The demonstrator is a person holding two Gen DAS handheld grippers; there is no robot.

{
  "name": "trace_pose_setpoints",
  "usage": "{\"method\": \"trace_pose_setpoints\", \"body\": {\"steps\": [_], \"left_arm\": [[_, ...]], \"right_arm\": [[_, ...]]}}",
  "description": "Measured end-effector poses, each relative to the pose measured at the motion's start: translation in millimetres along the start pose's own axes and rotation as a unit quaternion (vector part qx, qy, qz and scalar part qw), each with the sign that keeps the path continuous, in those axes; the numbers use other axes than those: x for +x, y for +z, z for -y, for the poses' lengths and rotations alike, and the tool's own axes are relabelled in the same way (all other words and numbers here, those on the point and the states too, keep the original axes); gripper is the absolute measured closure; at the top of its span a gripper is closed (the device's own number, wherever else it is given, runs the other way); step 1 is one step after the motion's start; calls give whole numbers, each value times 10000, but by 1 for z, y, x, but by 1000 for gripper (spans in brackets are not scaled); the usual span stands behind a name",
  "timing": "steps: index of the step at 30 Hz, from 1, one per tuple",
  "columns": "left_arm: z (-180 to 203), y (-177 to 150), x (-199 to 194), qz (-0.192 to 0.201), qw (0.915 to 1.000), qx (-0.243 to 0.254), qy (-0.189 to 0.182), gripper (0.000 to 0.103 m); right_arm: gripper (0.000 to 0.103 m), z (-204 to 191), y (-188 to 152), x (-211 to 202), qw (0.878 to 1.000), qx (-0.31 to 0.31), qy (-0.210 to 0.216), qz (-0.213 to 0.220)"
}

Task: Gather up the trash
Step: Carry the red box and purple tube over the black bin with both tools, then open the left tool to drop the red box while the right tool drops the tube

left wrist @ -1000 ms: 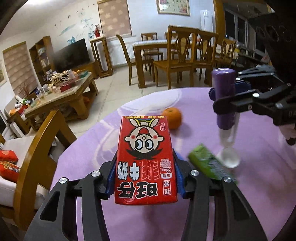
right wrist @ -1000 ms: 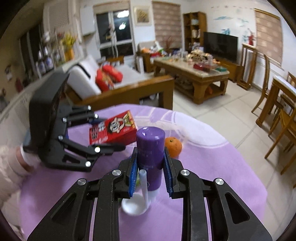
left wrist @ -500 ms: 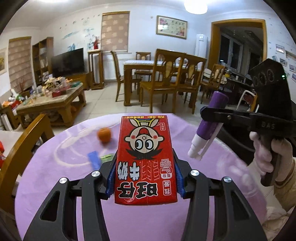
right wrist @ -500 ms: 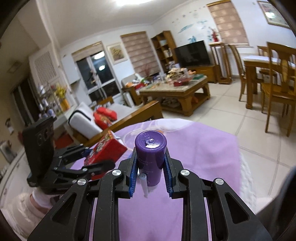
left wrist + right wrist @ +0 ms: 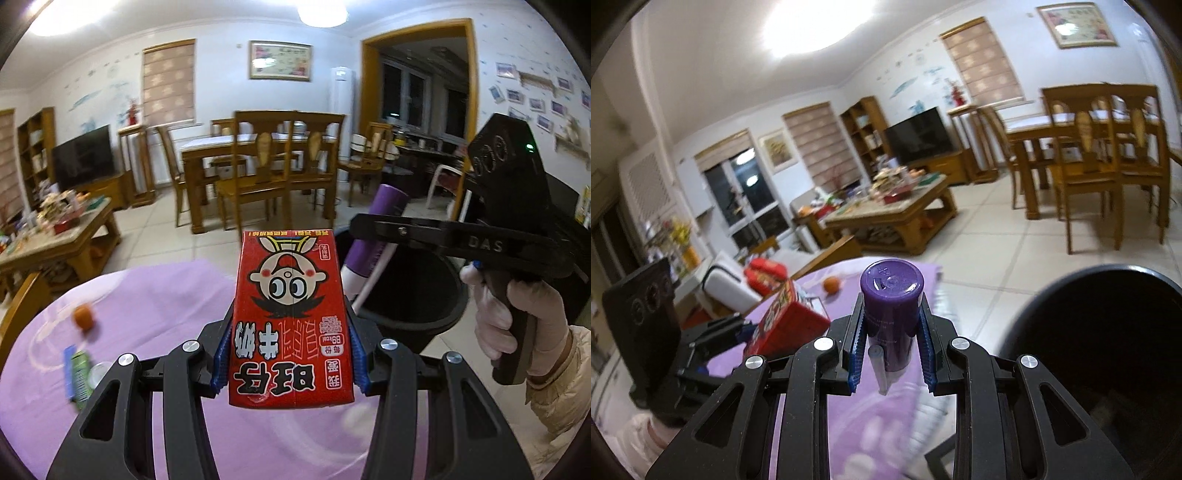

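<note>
My left gripper [image 5: 290, 363] is shut on a red milk carton [image 5: 291, 317] with a cartoon face, held above the purple table [image 5: 147, 295]. My right gripper [image 5: 891, 354] is shut on a purple bottle [image 5: 891, 306] with a white spoon [image 5: 880, 369] tucked against it. In the left wrist view the purple bottle [image 5: 373, 236] hangs over the rim of a black trash bin [image 5: 417, 295]. The bin [image 5: 1100, 350] fills the right of the right wrist view. The carton [image 5: 783, 321] shows at the left there.
An orange [image 5: 83, 316] and a green wrapper [image 5: 79, 373] lie on the table at the left. A wooden chair back [image 5: 22, 306] stands at the table's left edge. A dining set [image 5: 273, 162] and coffee table [image 5: 55, 236] stand beyond.
Both grippers have swung right, away from the table's middle, carrying the carton and the bottle. The black bin has come into view, and the bottle is now over its rim.
</note>
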State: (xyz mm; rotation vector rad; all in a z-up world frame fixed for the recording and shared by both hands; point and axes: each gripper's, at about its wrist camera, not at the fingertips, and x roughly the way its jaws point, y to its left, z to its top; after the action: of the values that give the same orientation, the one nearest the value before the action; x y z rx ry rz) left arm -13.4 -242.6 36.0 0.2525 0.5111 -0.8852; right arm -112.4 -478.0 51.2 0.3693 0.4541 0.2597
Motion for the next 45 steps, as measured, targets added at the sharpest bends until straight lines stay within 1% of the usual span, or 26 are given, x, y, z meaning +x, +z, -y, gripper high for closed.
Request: {"method": "trace_pose_setpoints", "body": {"steps": [5, 9, 13, 18, 23, 26, 31, 37, 45], "left_arm": [[40, 9, 26, -55, 9994, 252, -248, 53], [69, 11, 43, -123, 9982, 450, -381, 53], [90, 10, 62, -232, 9967, 605, -498, 53], [101, 10, 81, -386, 9947, 702, -641, 53], [111, 11, 110, -656, 9918, 701, -849, 53], [111, 12, 126, -844, 9898, 604, -977, 53], [108, 9, 150, -1183, 9860, 517, -1052, 53], [114, 12, 159, -1298, 9843, 580, -1045, 53], [123, 16, 164, -1360, 9826, 661, -1077, 53]], "right_arm": [[78, 47, -7, -37, 9988, 291, -330, 218], [78, 80, -14, -58, 9966, 515, -560, 328], [78, 114, -22, -77, 9935, 699, -807, 386], [78, 145, -30, -89, 9899, 819, -1094, 379], [77, 168, -39, -86, 9852, 861, -1458, 253], [78, 175, -43, -76, 9831, 922, -1574, 139], [77, 188, -45, -62, 9808, 977, -1687, -6], [77, 197, -48, -52, 9781, 980, -1837, -20], [77, 207, -48, -43, 9764, 1031, -1895, -110]]}}
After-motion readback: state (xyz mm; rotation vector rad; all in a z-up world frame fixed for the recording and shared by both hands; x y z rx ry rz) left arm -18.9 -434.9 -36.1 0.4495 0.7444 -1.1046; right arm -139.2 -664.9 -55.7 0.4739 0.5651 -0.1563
